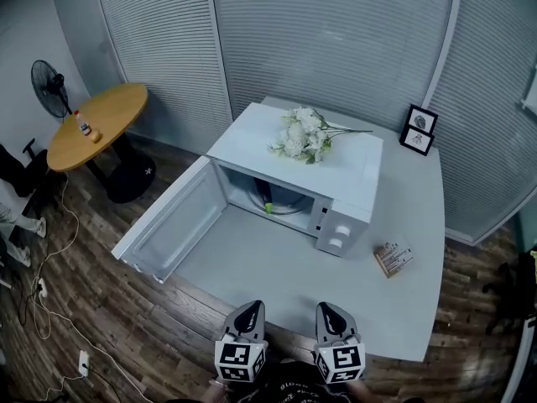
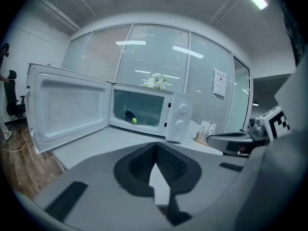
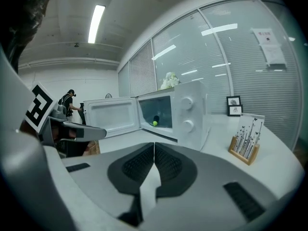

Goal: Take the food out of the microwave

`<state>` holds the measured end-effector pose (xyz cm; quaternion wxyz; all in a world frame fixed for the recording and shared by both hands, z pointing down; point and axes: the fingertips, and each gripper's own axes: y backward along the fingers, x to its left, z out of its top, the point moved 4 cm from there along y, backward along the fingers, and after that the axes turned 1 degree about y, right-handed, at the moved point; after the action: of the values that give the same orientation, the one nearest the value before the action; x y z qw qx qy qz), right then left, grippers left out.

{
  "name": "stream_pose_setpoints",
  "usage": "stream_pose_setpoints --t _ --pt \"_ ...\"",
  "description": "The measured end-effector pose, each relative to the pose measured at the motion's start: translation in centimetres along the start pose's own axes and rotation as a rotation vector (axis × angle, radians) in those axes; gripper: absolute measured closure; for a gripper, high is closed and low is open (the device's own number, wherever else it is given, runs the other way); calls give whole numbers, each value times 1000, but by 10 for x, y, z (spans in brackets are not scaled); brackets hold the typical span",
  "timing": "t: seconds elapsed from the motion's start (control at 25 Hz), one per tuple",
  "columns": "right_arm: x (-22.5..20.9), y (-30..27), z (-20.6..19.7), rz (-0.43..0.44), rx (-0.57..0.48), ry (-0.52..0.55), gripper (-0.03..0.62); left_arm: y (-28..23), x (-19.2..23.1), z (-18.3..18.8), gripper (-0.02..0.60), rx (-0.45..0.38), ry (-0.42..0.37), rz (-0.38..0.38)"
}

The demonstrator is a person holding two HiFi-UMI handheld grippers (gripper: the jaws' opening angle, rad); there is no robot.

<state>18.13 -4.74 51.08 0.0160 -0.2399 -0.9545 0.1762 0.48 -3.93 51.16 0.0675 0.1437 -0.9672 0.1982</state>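
Pale grey rectangular table [image 1: 252, 267], carrying the white box-shaped microwave [image 1: 357, 179] near its middle. Microwave door [image 1: 172, 221], white, swung fully open to the microwave's left, inner face showing.

Round wooden table [image 1: 96, 124] on a dark base, well apart from the microwave, out beyond the open door. Black standing fan [image 1: 49, 86] past that, farther still from the microwave.

Bunch of white flowers [image 1: 304, 134] with green stems, lying on the microwave's top.

Left gripper [image 1: 249, 309], grey with a marker cube, held in front of the microwave at the table's near edge and aimed toward the open cavity. Fingers pressed together, nothing between them. Right gripper [image 1: 329, 309], same build, also in front of the microwave, facing its knob panel. Fingers likewise together and empty.

Two black picture frames [image 1: 419, 128], leaning on the wall behind the microwave's right side. Small wooden card holder [image 1: 392, 259] on the table, just off the microwave's right front corner.

Food, a small dark item with a bright green end [image 1: 269, 207], resting inside the microwave on the glass turntable [image 1: 289, 201], near the cavity's front, well apart from both grippers.
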Motion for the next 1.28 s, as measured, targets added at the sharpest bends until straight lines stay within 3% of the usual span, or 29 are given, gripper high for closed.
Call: stream_pose_setpoints --t 0.88,1.04,1.28 --pt "27 -119 35 -173 28 -42 589 -89 108 50 574 12 -78 -191" --pt "30 -138 42 -195 15 -65 589 -97 127 59 574 -2 -78 -192" --pt "35 -161 57 -160 19 -57 588 -101 142 62 574 3 -58 -183"
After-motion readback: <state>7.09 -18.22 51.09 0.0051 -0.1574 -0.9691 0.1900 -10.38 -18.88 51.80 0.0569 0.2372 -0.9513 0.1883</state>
